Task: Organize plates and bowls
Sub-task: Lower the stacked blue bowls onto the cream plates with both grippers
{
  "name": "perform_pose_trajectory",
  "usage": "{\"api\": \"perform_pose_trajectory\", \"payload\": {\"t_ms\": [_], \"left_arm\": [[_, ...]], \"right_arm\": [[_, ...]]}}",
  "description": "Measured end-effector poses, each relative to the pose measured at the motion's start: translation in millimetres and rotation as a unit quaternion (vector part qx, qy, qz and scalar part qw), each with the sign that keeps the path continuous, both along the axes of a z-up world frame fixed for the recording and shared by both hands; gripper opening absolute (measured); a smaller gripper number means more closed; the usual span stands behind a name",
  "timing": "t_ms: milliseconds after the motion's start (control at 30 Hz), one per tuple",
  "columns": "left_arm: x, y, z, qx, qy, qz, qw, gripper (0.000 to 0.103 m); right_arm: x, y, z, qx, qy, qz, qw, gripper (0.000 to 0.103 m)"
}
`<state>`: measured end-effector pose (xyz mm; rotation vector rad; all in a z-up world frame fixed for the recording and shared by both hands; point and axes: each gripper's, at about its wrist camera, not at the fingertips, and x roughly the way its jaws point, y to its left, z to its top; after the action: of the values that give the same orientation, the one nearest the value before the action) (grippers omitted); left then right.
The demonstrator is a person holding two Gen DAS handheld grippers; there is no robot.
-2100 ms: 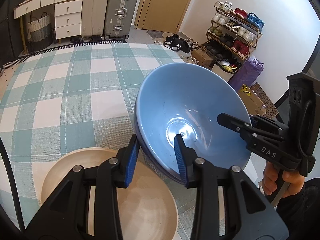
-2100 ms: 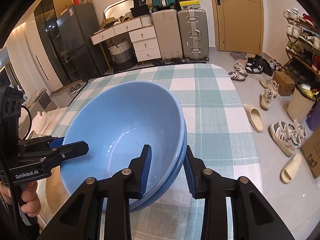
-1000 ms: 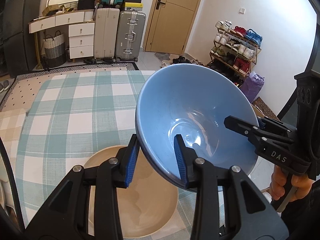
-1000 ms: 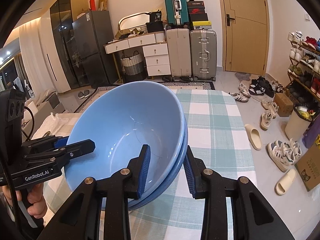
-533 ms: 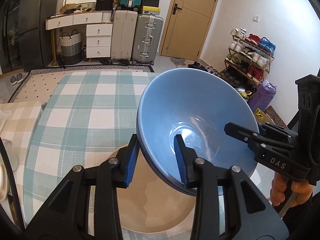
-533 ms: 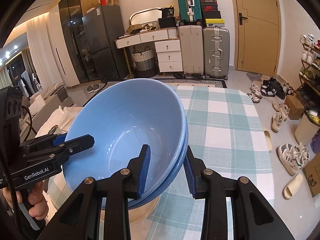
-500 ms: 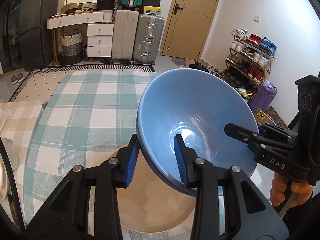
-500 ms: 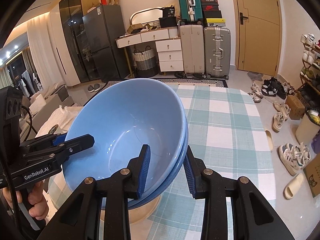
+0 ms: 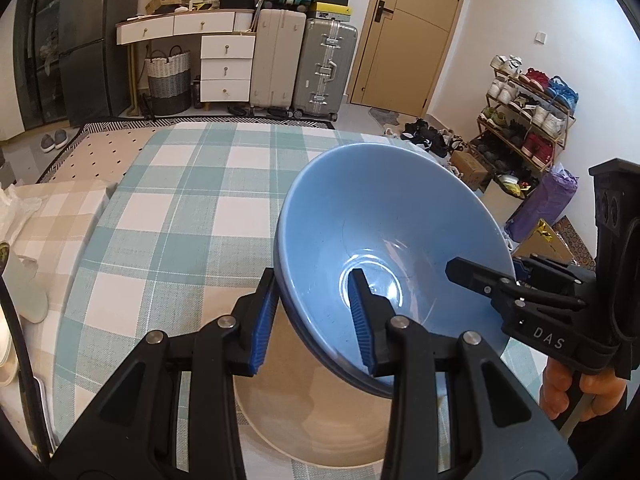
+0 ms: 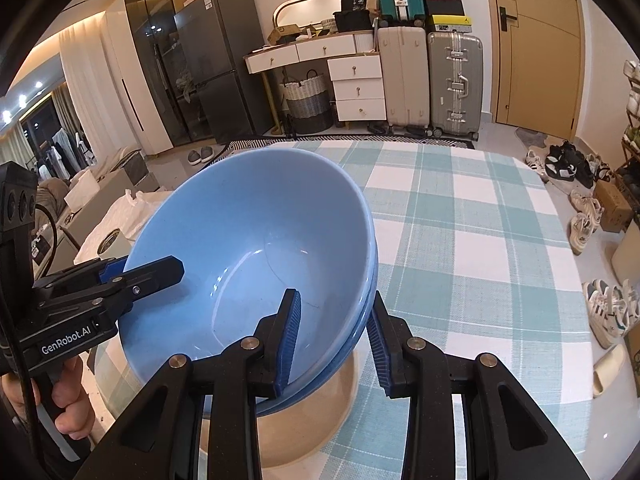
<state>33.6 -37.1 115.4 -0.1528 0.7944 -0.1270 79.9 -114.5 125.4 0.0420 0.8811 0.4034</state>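
A table covered in a teal-and-white checked cloth (image 9: 168,216) is seen under everything. A big beige plate (image 9: 320,432) is laid on it near the front edge. Two nested blue bowls (image 10: 256,248) are held tilted right above that plate, pinched at opposite rims: the left gripper (image 9: 316,316) is clamped on one side, the right gripper (image 10: 334,334) on the other.

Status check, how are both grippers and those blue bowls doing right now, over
Left gripper and right gripper each clamped on opposite rims of the two nested glossy blue bowls. Stack airborne, tilted, above the round beige plate on the checked tablecloth. Nothing blocking.
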Motion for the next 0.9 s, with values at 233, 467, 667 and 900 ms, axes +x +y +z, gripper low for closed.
{"api": "perform_pose_trajectory", "payload": {"t_ms": [233, 467, 667, 900], "left_arm": [[8.8, 14.7, -17.5, 0.002, 0.01, 0.013, 0.9999, 0.032], [13.4, 22.1, -32.0, 0.002, 0.018, 0.015, 0.9997, 0.032], [8.9, 23.3, -32.1, 0.009, 0.014, 0.017, 0.9997, 0.032], [10.6, 25.6, -38.5, 0.002, 0.027, 0.015, 0.9995, 0.032]], "right_arm": [[6.7, 10.1, -20.2, 0.001, 0.017, 0.009, 1.0, 0.033], [7.3, 15.5, -29.1, -0.005, 0.022, 0.013, 1.0, 0.033], [1.2, 21.3, -28.4, -0.01, 0.025, 0.021, 0.999, 0.034], [2.0, 20.1, -30.8, -0.009, 0.029, 0.02, 0.999, 0.034]]}}
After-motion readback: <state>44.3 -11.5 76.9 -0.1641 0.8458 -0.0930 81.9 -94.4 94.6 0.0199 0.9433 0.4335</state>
